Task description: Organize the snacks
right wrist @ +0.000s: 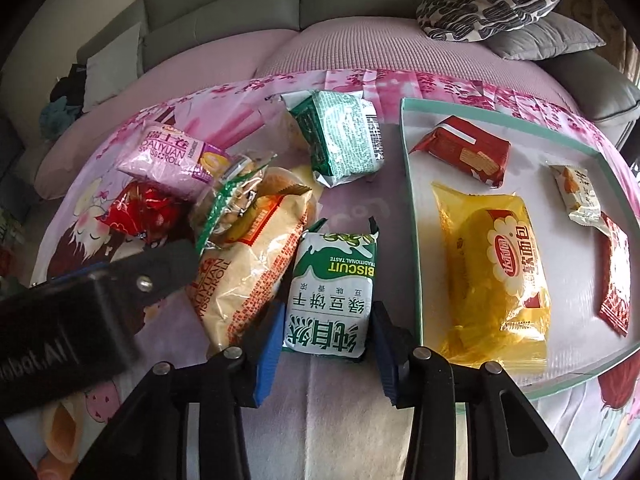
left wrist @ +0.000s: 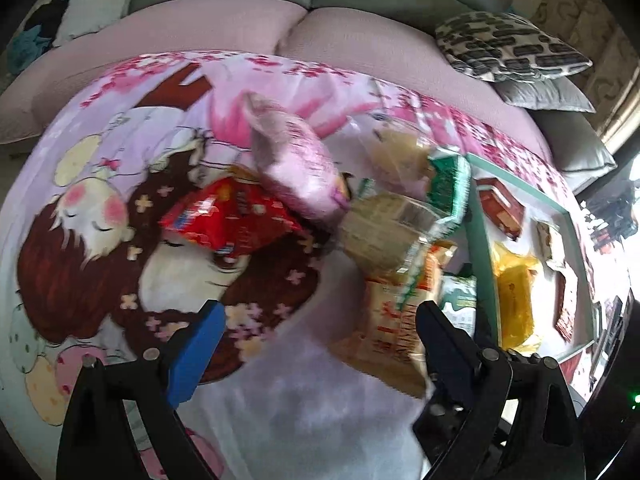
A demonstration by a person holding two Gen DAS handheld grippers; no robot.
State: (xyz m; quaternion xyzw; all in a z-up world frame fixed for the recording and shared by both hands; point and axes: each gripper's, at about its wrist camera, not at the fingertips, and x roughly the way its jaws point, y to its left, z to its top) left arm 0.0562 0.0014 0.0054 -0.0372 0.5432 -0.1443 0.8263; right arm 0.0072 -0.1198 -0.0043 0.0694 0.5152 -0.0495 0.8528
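Snack packs lie in a pile on a pink cartoon blanket. My right gripper (right wrist: 326, 342) is open, its blue pads on either side of the near end of a green-and-white biscuit pack (right wrist: 334, 284); I cannot tell if they touch it. My left gripper (left wrist: 316, 344) is open and empty above the blanket, its right finger beside an orange Swiss roll bag (left wrist: 394, 320), which also shows in the right wrist view (right wrist: 256, 268). The left gripper's body shows there too (right wrist: 92, 300). A mint-rimmed tray (right wrist: 412, 216) holds a yellow bread pack (right wrist: 496, 264), red packs (right wrist: 468, 152) and a small white pack (right wrist: 576, 196).
The pile also has a pink Swiss roll pack (right wrist: 168, 160), a red pack (right wrist: 144, 208), a clear bag of round cakes (right wrist: 236, 196) and a second green biscuit pack (right wrist: 344, 140). Behind the blanket is a pink sofa seat (right wrist: 352, 48) with a patterned cushion (right wrist: 492, 0).
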